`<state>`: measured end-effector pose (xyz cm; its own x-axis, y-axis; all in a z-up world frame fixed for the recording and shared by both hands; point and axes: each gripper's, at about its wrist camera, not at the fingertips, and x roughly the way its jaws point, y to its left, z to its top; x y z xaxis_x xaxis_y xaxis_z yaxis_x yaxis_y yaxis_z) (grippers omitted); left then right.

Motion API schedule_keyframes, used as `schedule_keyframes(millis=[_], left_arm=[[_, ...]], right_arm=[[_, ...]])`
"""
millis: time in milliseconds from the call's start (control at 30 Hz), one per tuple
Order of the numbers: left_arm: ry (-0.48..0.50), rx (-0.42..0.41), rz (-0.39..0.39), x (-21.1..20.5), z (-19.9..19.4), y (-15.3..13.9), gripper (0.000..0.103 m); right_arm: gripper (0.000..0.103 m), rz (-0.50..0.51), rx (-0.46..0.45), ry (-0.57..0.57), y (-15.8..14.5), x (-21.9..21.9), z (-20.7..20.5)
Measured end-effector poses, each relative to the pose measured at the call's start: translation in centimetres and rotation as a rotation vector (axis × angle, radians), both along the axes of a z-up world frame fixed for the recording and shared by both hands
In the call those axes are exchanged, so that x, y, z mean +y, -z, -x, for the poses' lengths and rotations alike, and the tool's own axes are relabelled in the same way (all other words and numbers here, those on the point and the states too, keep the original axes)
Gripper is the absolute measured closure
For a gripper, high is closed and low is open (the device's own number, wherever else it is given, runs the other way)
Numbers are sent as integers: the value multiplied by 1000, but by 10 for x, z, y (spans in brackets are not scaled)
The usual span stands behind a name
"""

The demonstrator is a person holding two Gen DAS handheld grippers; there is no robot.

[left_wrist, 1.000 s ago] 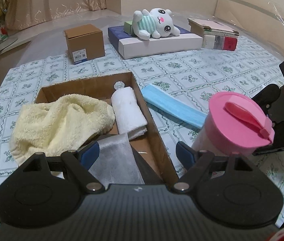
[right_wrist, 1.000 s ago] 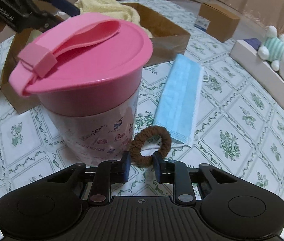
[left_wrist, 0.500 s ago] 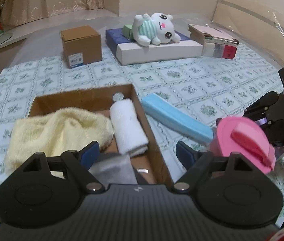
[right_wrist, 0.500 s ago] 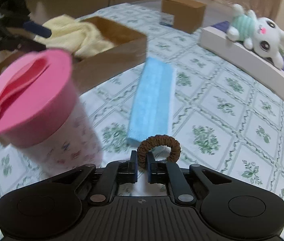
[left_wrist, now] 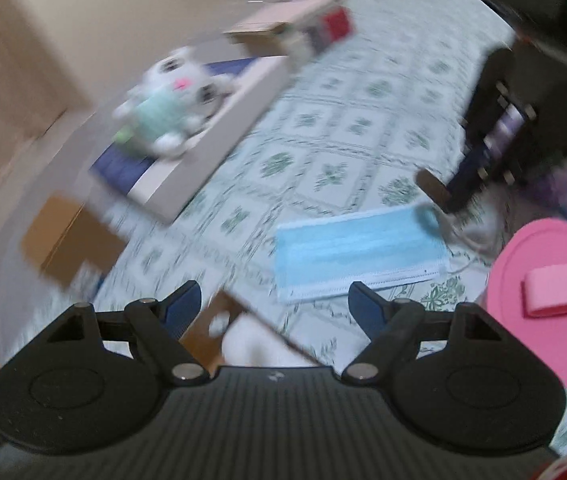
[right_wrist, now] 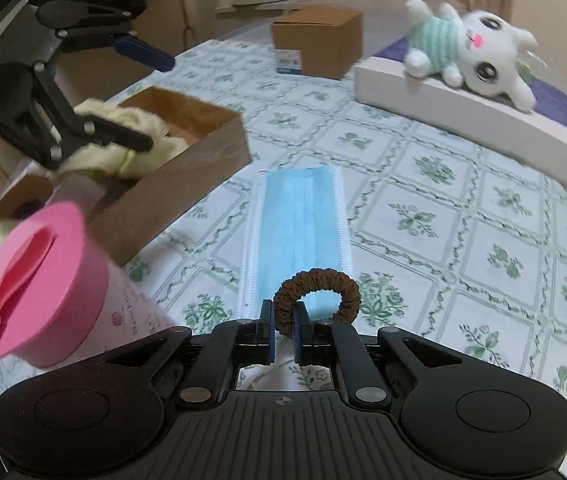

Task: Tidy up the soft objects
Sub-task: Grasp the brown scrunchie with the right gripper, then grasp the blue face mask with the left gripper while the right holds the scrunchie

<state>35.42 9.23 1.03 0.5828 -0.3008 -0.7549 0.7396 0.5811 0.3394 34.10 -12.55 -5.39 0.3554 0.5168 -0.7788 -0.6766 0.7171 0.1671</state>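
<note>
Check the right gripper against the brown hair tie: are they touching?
Touching. In the right wrist view the right gripper has its jaws shut on the brown hair tie, one side of the loop pinched between the pads, the rest arching free above the blue mask.

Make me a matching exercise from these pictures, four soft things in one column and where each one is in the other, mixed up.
1 hair tie
2 face mask
3 plush toy
4 yellow towel

A in the open cardboard box
B pinched in the right gripper
C on the flat white box
D flat on the tablecloth

Pairs: 1-B, 2-D, 3-C, 4-A
</note>
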Motion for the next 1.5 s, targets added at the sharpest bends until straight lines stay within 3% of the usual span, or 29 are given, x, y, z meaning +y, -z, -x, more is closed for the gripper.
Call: schedule_keyframes(millis=[200,400,600,867,1100,1233,1500], left_arm=[[267,42,-179,-43,-21,29,24],[526,92,-420,-72,-25,76,24],[614,115,-458,-87,-38,97,24],[639,167,-457,-102,-55,105,20],[584,212,-418,-113,-75,105,24],[515,293,-378,-116,-89,106,26],[419,419,-309,-114,-96,103,55]], right_arm=[[95,-27,18,55,-5,-13,-14],[95,-69,24,112,-8,-29,-23],[95,-109,37,152,-4,-39,-30],[95,-128,27,176,-2,-47,-35],[95,-141,24,183,-2,-50,-37],[95,-146,27,192,0,-55,-38],[95,-159,35,210,2,-61,-40]])
